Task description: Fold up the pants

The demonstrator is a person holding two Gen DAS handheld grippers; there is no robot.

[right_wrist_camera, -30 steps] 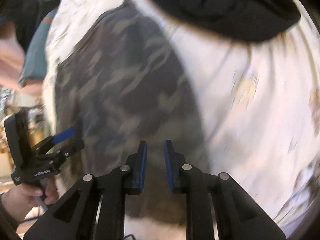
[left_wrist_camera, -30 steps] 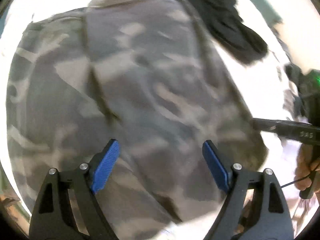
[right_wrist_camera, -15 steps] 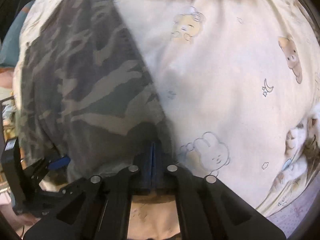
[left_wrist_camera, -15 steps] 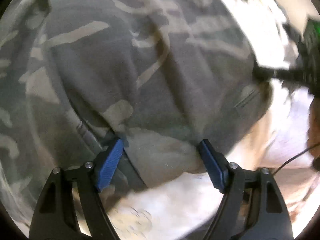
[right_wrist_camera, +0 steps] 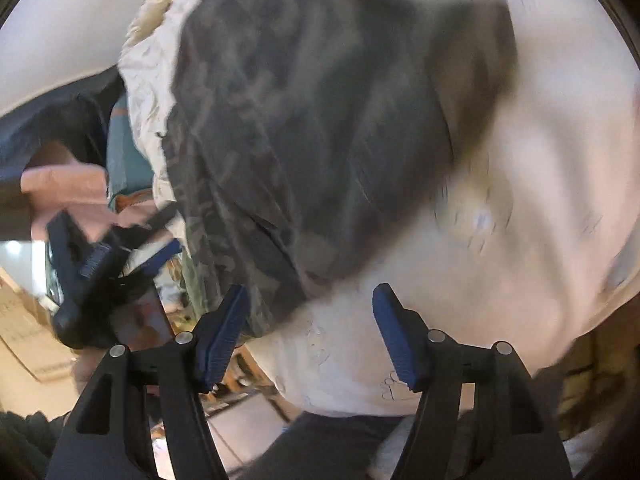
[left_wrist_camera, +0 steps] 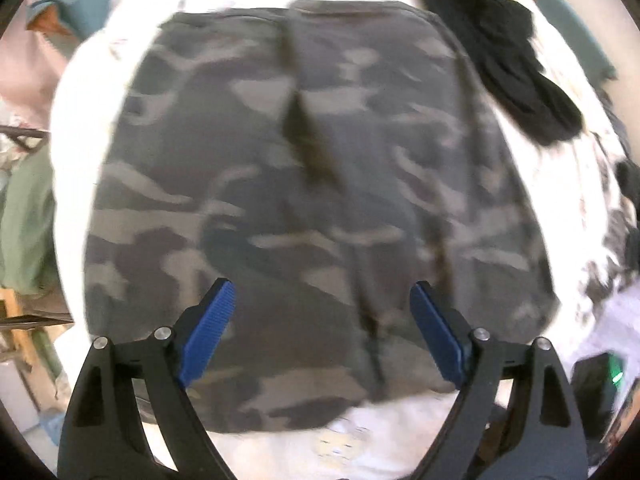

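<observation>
Both hand-held grippers fill the bottom of their views, black frames with blue ribbed pads. Left gripper (left_wrist_camera: 322, 332), in the left wrist view, points steeply down over the camouflage pants (left_wrist_camera: 312, 208); its jaws are wide and opening, nothing pinched between them. Beyond its pads the pants lie folded into a broad, roughly square block in grey, brown and tan patches, filling the centre of the frame on a pale bedsheet (left_wrist_camera: 360, 444). A dark crease runs down the block's middle. At the upper right, past the pants, sits a black garment (left_wrist_camera: 508, 52).

Right gripper (right_wrist_camera: 310, 328), in the right wrist view, is angled down at the near corner of the pants (right_wrist_camera: 304, 120); its jaws are opening and hold nothing, the fabric corner lying just beyond the left pad. Pale sheet spreads to the right. Left gripper (right_wrist_camera: 160, 252) shows blurred at the left edge.
</observation>
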